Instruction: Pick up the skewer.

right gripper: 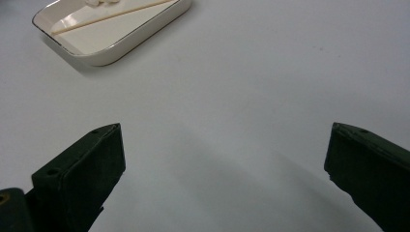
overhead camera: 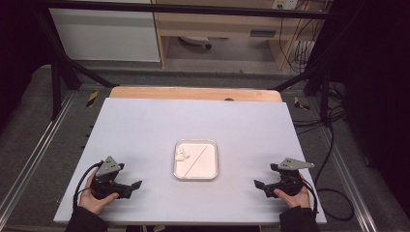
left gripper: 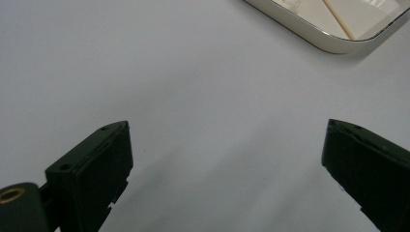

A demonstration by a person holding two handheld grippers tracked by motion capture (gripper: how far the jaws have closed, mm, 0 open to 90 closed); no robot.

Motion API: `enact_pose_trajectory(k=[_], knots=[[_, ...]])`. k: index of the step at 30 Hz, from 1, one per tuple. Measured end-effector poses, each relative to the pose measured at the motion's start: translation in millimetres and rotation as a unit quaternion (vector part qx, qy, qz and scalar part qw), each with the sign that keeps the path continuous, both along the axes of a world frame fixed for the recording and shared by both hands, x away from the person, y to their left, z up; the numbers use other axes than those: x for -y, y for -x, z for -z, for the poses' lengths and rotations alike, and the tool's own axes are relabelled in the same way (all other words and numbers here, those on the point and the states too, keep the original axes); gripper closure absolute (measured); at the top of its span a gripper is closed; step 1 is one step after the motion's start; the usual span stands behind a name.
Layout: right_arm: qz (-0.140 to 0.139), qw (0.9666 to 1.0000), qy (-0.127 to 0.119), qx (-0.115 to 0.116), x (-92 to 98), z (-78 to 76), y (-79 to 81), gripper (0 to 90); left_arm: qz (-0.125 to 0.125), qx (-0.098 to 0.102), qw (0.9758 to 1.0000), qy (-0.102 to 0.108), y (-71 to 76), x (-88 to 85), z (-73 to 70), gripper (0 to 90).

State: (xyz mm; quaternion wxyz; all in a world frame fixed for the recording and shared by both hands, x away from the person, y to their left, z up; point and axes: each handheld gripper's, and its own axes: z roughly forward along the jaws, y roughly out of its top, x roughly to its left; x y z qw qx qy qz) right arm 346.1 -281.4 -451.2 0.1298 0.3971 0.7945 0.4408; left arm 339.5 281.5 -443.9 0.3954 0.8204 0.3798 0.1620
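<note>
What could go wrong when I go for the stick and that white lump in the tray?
The thin stick lies flat across the shallow tray, so the open fingers may slide over it or nudge the tray along the smooth table. The small white lump sits close to the stick, so reaching for one could knock the other.

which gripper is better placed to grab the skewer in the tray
Left, narrowly. The left gripper and right gripper both rest open beside the tray, but the skewer's low end lies toward the tray's left corner, nearer the left gripper.
</note>
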Motion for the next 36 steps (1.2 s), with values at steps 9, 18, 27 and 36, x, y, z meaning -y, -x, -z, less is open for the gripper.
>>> enact_pose_trajectory(k=[9, 18, 27, 36], knots=[[-0.001, 0.9999, 0.007, -0.007, -1.2, 1.0, 0.1, 1.6, 0.0, -0.006, 1.0, -0.004, -0.5, 4.3, -1.2, 4.6], [0.0, 0.9999, 0.015, -0.004, -2.8, 1.6, -0.3, 1.4, -0.005, -0.008, 0.9999, -0.014, -2.7, 19.5, -8.2, 4.8], [0.003, 0.9998, 0.019, -0.004, -3.3, 1.5, -0.3, 1.4, 0.005, -0.008, 0.9995, -0.03, -6.6, 51.3, -20.9, 5.2], [0.004, 0.9997, 0.024, -0.006, -4.2, 1.2, 0.3, 1.2, 0.013, -0.012, 0.999, -0.041, -18.9, 93.1, -33.0, 5.5]])
